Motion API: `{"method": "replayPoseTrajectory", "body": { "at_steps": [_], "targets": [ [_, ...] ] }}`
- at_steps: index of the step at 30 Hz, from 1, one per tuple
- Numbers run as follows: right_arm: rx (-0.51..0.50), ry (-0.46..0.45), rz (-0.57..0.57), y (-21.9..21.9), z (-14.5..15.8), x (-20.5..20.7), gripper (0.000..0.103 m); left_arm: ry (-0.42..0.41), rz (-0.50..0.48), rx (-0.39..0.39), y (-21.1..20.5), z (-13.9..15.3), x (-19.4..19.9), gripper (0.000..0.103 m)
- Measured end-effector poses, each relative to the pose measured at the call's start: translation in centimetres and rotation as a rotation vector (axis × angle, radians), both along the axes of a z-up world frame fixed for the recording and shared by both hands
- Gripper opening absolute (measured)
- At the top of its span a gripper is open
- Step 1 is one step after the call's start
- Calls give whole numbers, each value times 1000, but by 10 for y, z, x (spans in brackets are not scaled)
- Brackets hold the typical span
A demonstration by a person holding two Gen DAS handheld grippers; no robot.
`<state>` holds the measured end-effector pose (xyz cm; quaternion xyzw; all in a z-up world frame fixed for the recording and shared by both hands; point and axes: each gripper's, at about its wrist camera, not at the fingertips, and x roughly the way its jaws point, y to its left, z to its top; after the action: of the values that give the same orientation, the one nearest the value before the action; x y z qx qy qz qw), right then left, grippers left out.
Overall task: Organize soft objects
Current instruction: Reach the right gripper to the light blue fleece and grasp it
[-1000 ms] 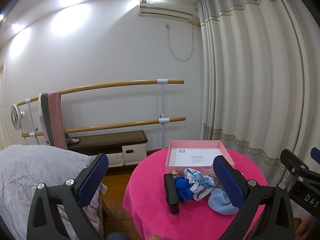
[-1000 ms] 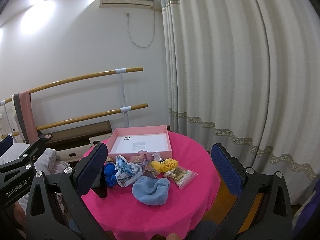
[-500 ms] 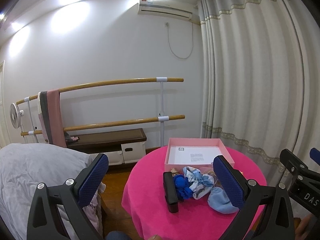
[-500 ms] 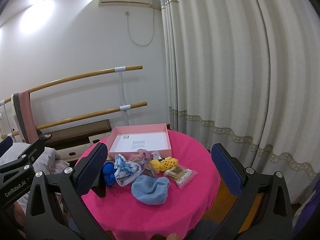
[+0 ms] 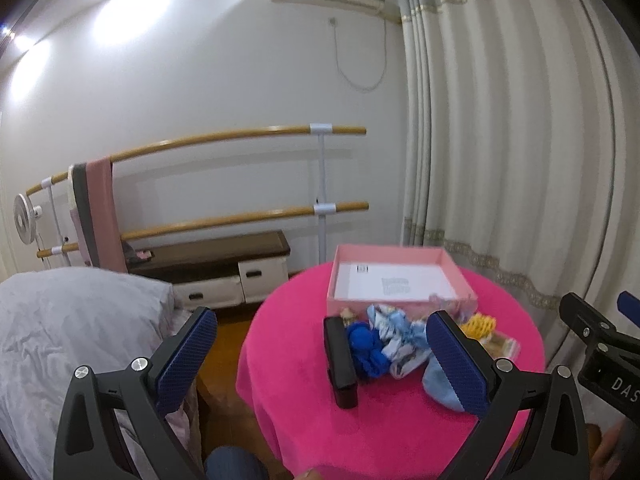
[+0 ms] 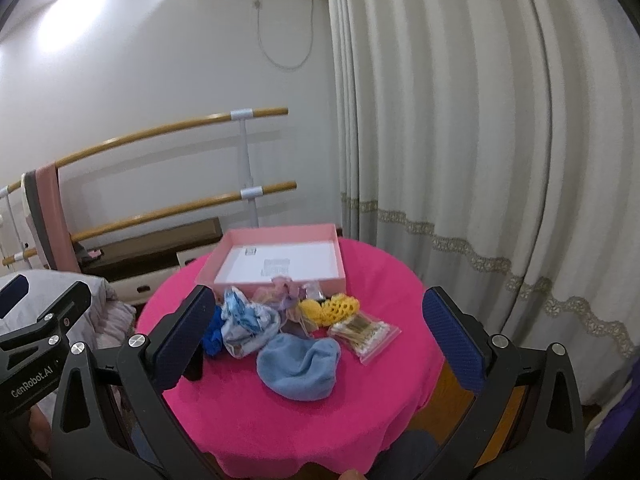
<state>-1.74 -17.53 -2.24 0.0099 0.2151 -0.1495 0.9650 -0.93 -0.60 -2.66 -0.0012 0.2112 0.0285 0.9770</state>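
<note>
A round table with a bright pink cloth (image 6: 304, 420) holds an open pink box (image 6: 280, 266) with a white floor at its far side. In front of the box lies a pile: a light blue cloth (image 6: 298, 366), a blue-white printed scrunchie (image 6: 244, 322), a dark blue scrunchie (image 5: 366, 346), a mauve sheer scrunchie (image 6: 286, 296), yellow knitted pieces (image 6: 330, 308), a bag of cotton swabs (image 6: 364, 334) and a black case (image 5: 340, 362). My left gripper (image 5: 320, 360) and right gripper (image 6: 316, 338) are both open, empty, above the near table edge.
A bed with grey bedding (image 5: 60, 340) stands to the left of the table. Wooden ballet bars (image 5: 240, 216) with a pink towel and a low dark bench (image 5: 212, 256) line the back wall. Cream curtains (image 6: 480, 160) hang at the right.
Both grippers have moved slightly closer to the table and dipped a little. The objects lie as before. Both stay open.
</note>
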Motion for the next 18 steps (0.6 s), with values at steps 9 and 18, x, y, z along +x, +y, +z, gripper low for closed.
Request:
{"method": "replayPoseTrajectory", "body": {
  "at_steps": [9,18],
  "targets": [
    [55,168,7,-28,-61,41,103,148,3,-19,9,-32,48,103],
    [86,260,39,-33,-95,73,103,230,-10,15,6,-64,98,103]
  ]
}}
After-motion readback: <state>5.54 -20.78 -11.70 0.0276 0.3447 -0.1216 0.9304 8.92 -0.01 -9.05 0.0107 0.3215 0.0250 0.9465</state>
